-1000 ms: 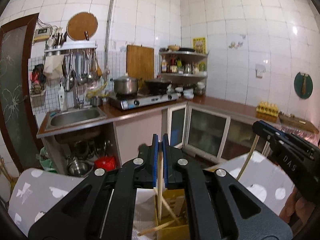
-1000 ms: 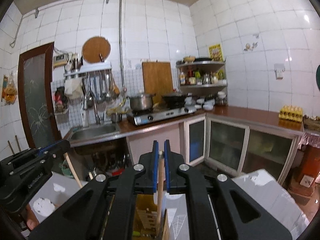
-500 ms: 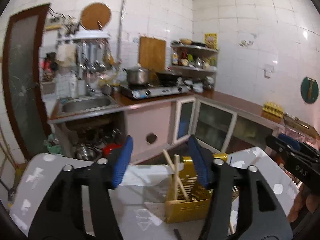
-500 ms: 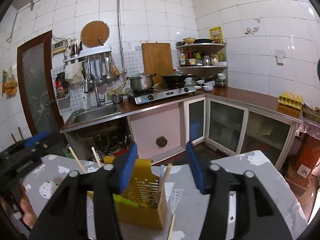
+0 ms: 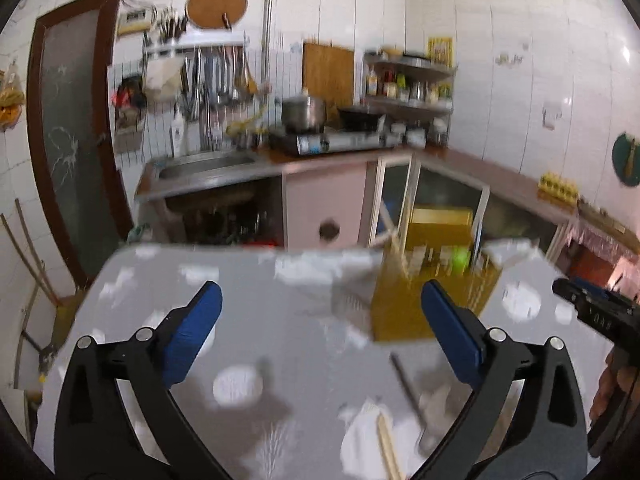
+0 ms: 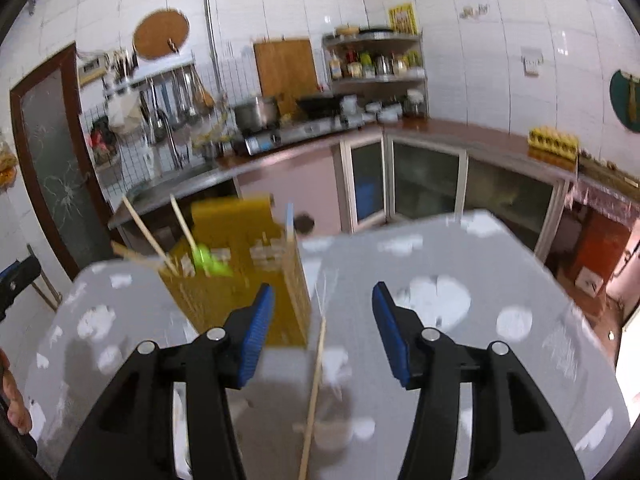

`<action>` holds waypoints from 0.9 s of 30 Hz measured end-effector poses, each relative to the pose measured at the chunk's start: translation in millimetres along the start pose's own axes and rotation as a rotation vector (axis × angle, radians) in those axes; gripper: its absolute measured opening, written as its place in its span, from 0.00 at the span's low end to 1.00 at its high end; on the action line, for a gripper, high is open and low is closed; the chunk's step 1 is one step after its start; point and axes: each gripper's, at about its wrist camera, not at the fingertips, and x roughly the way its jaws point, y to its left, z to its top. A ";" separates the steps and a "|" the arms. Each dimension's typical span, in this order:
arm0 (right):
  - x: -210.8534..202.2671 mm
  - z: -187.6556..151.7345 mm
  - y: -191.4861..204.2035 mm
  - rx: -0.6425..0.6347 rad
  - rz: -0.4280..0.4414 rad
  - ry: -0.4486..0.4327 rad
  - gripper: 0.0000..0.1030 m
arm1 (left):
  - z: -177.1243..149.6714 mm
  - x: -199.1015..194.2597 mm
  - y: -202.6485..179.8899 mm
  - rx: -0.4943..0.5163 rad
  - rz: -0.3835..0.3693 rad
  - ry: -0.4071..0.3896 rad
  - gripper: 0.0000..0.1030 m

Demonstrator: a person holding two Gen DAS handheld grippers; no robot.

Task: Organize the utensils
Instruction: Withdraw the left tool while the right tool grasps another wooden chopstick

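Note:
A yellow utensil holder (image 5: 424,292) stands on the grey table (image 5: 256,320), with chopsticks and a green utensil (image 5: 462,258) in it. It also shows in the right wrist view (image 6: 236,276), with wooden chopsticks (image 6: 146,236) sticking out. My left gripper (image 5: 320,320) is open and empty, left of the holder. My right gripper (image 6: 322,320) is open and empty, just right of the holder. A loose chopstick (image 6: 314,396) lies on the table below it. A dark utensil (image 5: 406,384) and wooden chopsticks (image 5: 388,448) lie near the table's front in the left wrist view.
The table carries a grey cloth with white spots (image 6: 440,300). Behind it are a kitchen counter with a sink (image 5: 204,162), a stove with a pot (image 5: 302,114), and cabinets (image 6: 424,180). The right gripper's tip (image 5: 592,312) shows at the left view's right edge.
Both grippers have opened wide, let go of their chopsticks into the holder, and drawn back and tilted down toward the table. The view is blurred by motion.

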 end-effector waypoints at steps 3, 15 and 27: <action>18.6 -23.7 1.4 -0.020 -0.024 0.063 0.50 | -35.7 15.8 4.9 0.006 -0.001 0.091 0.94; 103.8 -72.5 9.0 -0.052 -0.100 0.270 0.38 | -106.0 57.2 2.5 0.026 0.019 0.286 0.94; 90.7 -81.6 8.0 -0.048 -0.078 0.307 0.06 | -124.5 62.6 -7.7 0.021 0.029 0.334 0.94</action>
